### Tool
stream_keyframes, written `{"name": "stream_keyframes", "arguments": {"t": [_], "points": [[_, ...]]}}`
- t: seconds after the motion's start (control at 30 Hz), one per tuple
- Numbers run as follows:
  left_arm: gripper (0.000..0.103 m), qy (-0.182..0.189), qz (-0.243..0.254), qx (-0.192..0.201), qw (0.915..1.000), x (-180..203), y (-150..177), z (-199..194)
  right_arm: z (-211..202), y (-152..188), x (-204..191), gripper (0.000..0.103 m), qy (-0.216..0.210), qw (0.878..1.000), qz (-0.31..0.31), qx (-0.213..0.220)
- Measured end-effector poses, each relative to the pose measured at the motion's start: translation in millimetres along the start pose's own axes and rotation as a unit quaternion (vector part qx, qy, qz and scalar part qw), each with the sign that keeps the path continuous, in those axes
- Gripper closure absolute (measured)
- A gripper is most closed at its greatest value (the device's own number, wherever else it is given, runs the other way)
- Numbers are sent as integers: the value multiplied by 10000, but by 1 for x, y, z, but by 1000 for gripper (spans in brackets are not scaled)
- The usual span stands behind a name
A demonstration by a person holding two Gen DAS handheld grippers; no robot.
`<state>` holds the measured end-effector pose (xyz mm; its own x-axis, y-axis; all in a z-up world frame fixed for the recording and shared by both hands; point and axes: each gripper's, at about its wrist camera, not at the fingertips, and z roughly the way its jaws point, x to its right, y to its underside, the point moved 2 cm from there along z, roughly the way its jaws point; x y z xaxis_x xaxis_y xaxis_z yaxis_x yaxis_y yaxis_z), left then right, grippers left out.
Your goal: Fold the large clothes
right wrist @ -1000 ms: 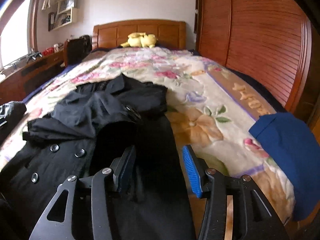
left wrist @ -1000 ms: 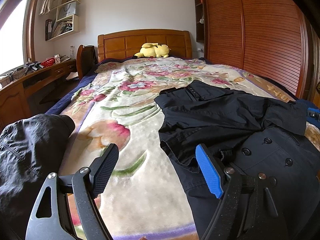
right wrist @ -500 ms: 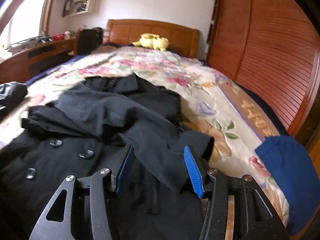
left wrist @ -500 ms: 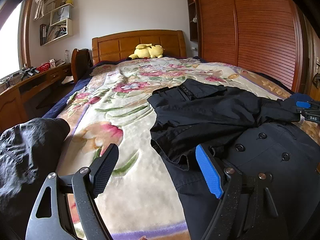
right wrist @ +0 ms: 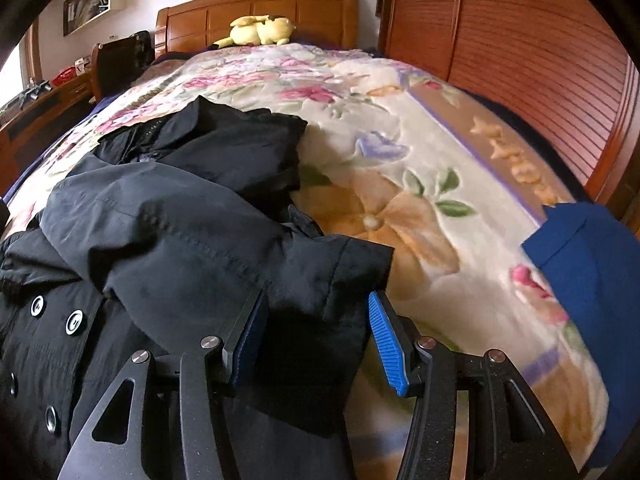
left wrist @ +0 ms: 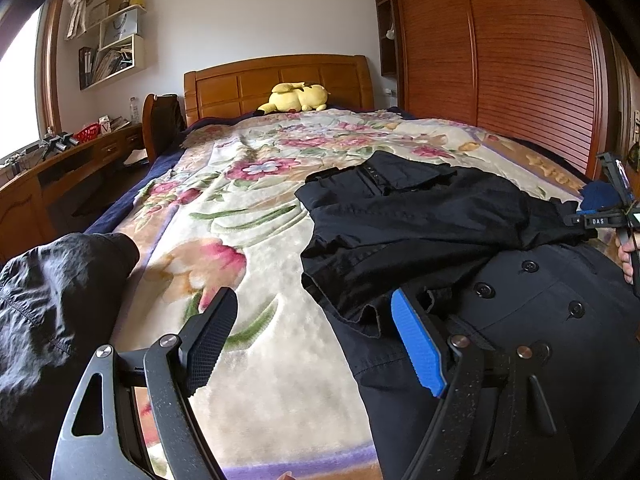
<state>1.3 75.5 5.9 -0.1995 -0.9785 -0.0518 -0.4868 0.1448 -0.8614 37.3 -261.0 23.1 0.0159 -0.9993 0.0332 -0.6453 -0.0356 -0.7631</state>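
So the right tool [right wrist: 316,340] has been swung over the sleeve end [right wrist: 320,280] at the bottom of its frame and its jaws have just been closing, cuff between the pads but not clearly pinched yet, so a sleeve fold looks set up. The left tool [left wrist: 316,344] is held wide, nothing gripped, at the black coat [left wrist: 460,248]'s near edge. The coat is spread mid-frame on the floral bed [left wrist: 248,208], buttons up.

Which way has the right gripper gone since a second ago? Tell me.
Yes. The right gripper has moved left, off the bare floral blanket and onto the black coat's sleeve, which lies between its jaws; they have just been closing.
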Motion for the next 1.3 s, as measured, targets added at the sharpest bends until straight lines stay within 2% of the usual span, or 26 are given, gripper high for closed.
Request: {"name": "stream_keyframes", "arguments": {"t": [0.07, 0.1, 0.2, 0.3, 0.37, 0.4, 0.43, 0.5, 0.57, 0.6, 1.03, 1.1, 1.3], "points": [[23, 14, -33, -11, 10000, 0, 0, 1, 1, -5, -4, 83, -230, 9995, -188, 74], [23, 11, -41, -12, 10000, 0, 0, 1, 0, -10, -6, 87, -259, 9991, -294, 159], [23, 7, -38, -15, 10000, 0, 1, 1, -9, -25, -2, 88, -39, 9984, -342, 438], [23, 8, -30, -16, 10000, 0, 1, 2, -7, -35, 8, 88, 182, 9985, -188, 480], [23, 6, -9, -22, 10000, 0, 1, 1, -1, -37, 11, 84, 332, 9987, -141, 361], [23, 5, -10, -23, 10000, 0, 2, 2, 1, -37, 11, 76, 298, 9991, -103, 295], [23, -5, -6, -26, 10000, -1, 2, 1, 1, -35, 11, 73, 293, 9992, -54, 275], [23, -7, -17, -18, 10000, 0, 2, 1, -4, -29, 10, 53, 211, 9993, 22, 315], [23, 4, -18, -6, 10000, 0, 4, -2, -13, -21, 6, 40, 63, 9992, 83, 376], [23, 27, -3, -9, 10000, 1, 6, -3, -18, -13, 8, 36, -56, 9991, 84, 401], [19, -83, 151, -98, 9998, 20, 47, -38, -78, 56, -1, 36, -534, 9953, -597, 542], [19, -216, 160, -183, 9995, 22, 56, -44, -85, 64, -2, 36, -515, 9945, -738, 539], [19, -156, 74, -381, 9991, 27, 72, -63, -101, 89, 0, 36, -371, 9920, -1079, 538]]}}
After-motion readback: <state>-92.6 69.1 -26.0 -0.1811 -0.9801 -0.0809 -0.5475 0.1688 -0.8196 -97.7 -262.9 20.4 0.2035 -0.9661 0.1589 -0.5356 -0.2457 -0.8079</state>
